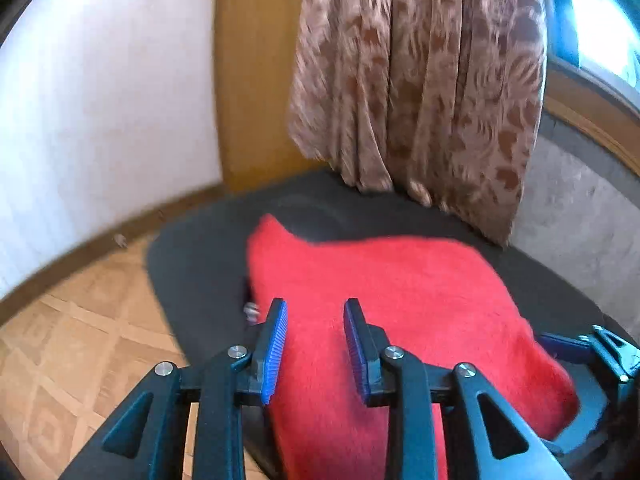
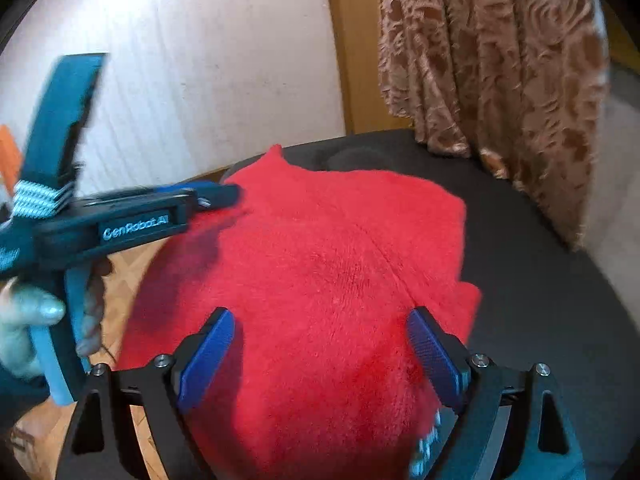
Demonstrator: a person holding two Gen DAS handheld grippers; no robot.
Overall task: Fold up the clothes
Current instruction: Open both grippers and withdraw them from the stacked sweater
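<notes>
Right wrist view, right claw [image 2: 320,348] wide over red garment [image 2: 320,264], curtain [image 2: 492,72] behind.

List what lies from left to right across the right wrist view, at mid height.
Left gripper → red garment → dark round table → patterned curtain.
</notes>
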